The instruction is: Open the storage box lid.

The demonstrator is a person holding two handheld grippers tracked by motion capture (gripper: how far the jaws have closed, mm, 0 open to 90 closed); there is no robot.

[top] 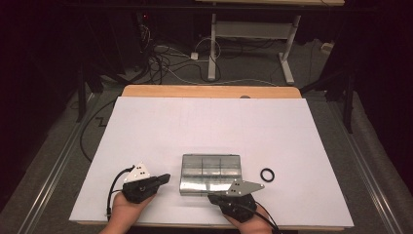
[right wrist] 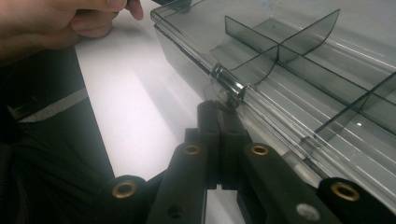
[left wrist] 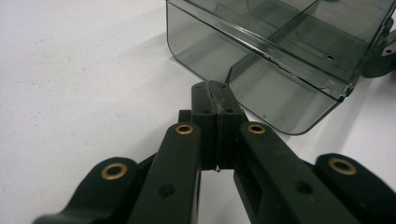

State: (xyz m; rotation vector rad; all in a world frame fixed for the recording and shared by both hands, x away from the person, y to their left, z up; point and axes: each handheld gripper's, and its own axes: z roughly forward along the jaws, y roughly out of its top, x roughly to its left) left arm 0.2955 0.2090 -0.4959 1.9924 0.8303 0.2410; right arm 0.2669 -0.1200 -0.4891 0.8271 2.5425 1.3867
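Observation:
A clear grey compartment box lies closed on the white table, near its front edge. My left gripper is shut with nothing in it, and it points at the box's left end. In the left gripper view its tips stop just short of the box's rounded corner. My right gripper is at the box's front wall, also shut. In the right gripper view its tips sit right under a small clear latch on the box's lid edge.
A black ring lies on the table just right of the box. A person's hand holds the left gripper, seen in the right gripper view. A wooden strip edges the table's far side, with floor cables beyond.

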